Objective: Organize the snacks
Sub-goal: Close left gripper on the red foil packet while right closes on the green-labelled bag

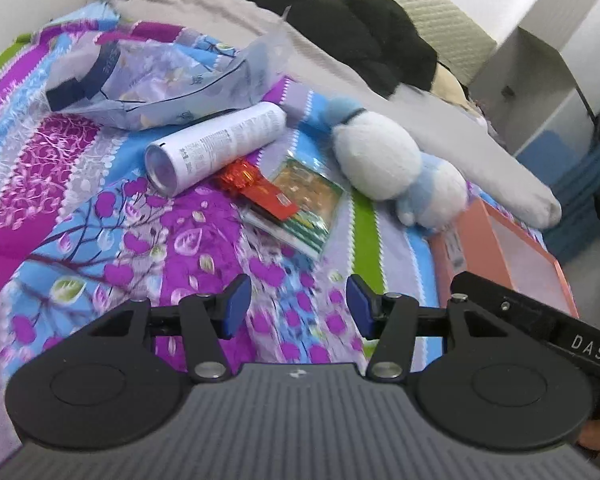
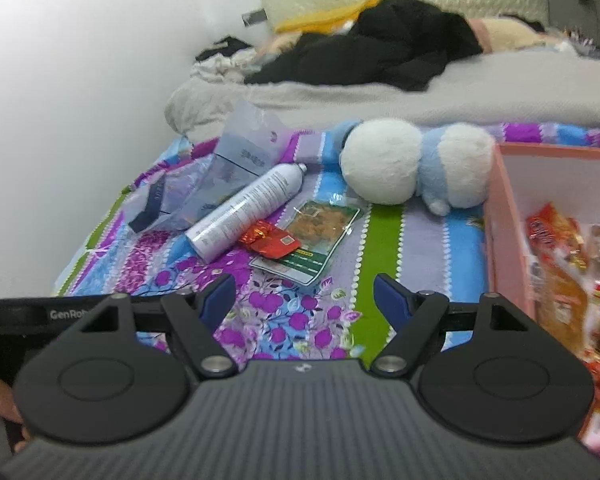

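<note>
A green snack packet (image 1: 304, 204) (image 2: 314, 236) lies flat on the flowered bedspread, with a small red snack packet (image 1: 260, 192) (image 2: 270, 240) resting on its near-left corner. A pink box (image 1: 512, 256) (image 2: 508, 216) stands at the right; the right wrist view shows several snack packets (image 2: 560, 264) inside it. My left gripper (image 1: 298, 306) is open above the bedspread, short of the two packets, nothing between its blue pads. My right gripper (image 2: 304, 300) is open too, wider, empty, just in front of the green packet and left of the box.
A white spray can (image 1: 216, 146) (image 2: 248, 212) lies left of the packets, a clear plastic bag (image 1: 164, 80) (image 2: 204, 188) behind it. A blue-and-white plush toy (image 1: 396, 164) (image 2: 416, 160) lies behind the box. Grey blanket (image 2: 380, 100) and black clothes (image 2: 380, 52) cover the far bed.
</note>
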Motion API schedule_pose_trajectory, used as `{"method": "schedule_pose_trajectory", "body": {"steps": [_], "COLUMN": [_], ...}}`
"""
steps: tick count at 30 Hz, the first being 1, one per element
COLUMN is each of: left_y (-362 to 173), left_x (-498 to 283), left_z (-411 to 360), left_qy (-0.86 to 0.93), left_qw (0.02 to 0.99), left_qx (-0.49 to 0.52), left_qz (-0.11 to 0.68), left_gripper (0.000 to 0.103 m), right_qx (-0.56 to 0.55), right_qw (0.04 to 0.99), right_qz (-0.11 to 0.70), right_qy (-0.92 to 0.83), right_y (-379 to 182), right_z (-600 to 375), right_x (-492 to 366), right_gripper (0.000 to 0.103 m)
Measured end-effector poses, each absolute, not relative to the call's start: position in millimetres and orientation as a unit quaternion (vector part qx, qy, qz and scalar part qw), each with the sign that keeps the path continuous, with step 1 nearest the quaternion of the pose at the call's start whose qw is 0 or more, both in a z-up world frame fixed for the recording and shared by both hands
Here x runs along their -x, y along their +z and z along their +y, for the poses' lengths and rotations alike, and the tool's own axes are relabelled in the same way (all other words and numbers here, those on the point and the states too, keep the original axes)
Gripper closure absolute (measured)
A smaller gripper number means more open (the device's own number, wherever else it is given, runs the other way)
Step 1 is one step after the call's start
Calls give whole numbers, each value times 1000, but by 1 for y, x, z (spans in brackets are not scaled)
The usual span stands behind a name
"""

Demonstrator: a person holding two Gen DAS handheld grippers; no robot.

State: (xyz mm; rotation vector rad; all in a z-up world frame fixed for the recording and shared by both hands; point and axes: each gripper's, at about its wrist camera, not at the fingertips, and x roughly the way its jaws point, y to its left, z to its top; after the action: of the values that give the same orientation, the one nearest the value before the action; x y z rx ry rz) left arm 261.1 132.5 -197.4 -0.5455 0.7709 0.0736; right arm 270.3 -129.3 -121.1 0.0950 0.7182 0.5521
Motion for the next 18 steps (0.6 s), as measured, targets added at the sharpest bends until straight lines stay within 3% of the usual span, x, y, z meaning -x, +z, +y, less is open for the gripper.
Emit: {"method": "schedule_pose_trajectory", "body": {"steps": [12,18], "left_y": [-272,-292], "left_x": [-345,-364], "left_z": [177,190], "left_qy": [40,35], "left_qw": [851,837], "left_qx": [370,418], "left_qz": [371,352], "left_gripper": [46,56], "right_qx": [-160,-194], "right_qw": [853,834], "right_qz": [428,449], "right_qy": [251,255], "right_y": [-197,-224], "right_z": [-106,-97], "right_x": [-375,-404], "right_gripper": [27,38]}}
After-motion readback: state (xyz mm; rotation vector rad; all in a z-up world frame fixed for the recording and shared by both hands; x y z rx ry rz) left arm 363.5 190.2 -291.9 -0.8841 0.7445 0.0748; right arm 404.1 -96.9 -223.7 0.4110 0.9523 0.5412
